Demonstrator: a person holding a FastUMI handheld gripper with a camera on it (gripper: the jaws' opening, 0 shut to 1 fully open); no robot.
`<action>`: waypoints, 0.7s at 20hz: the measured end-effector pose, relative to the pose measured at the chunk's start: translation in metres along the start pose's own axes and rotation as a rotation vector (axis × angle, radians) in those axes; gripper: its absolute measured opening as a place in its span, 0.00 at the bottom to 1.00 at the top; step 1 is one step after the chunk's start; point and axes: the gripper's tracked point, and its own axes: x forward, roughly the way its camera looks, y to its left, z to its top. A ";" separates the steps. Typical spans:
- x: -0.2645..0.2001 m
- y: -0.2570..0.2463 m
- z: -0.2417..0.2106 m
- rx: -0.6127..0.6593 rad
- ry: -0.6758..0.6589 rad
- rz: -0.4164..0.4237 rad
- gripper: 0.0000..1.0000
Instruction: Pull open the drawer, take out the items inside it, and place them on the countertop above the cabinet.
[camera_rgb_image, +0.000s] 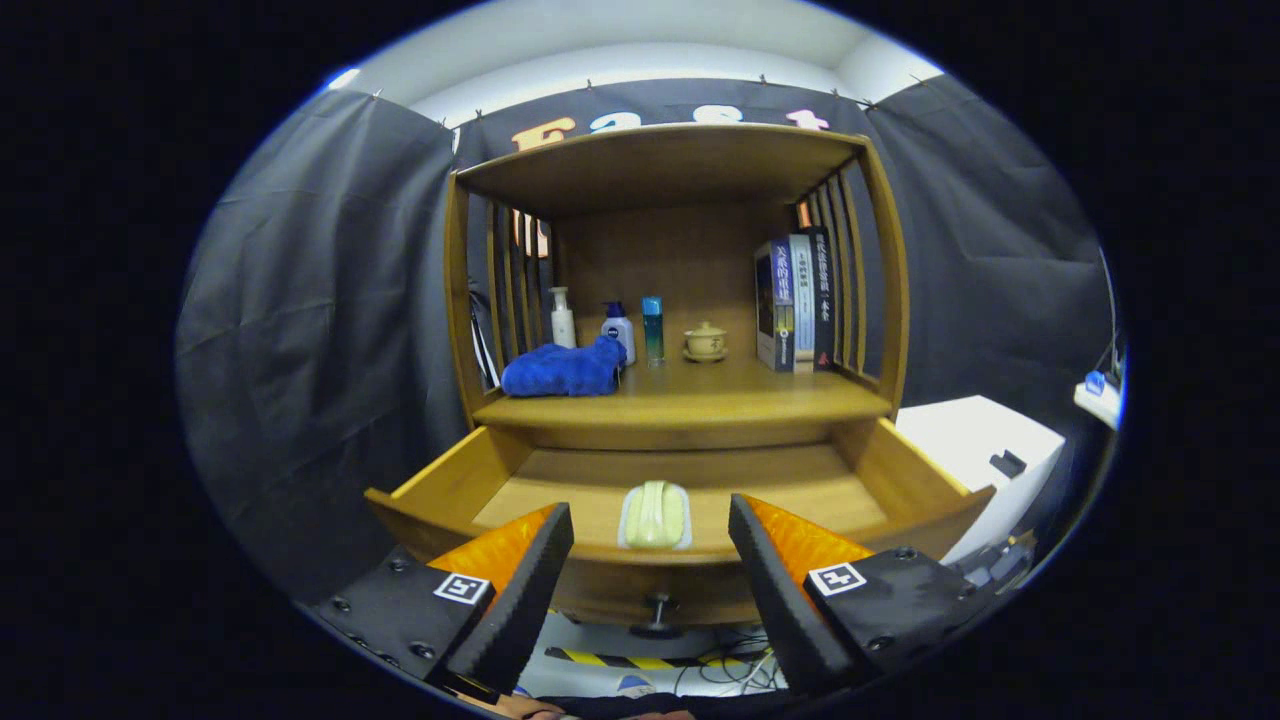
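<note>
The single camera rides on the gripper and looks forward along its two fingers, which stand spread apart at the near side of the view. It faces the wooden cabinet straight from the front, slightly from above, so that the inside floor of the pulled-out drawer can be seen. The camera is near to the drawer front: its knob lies just under the gap between the fingers. The countertop and the shelf back are farther. The fisheye lens takes a wide field, with the booth's dark cloth wall on the left and right, and a white table at the far right.
</note>
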 end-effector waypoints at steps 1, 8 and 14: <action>0.009 0.000 0.018 -0.003 0.017 0.011 1.00; 0.098 -0.007 0.080 -0.061 0.134 0.003 1.00; 0.154 0.002 -0.014 0.095 0.487 0.036 1.00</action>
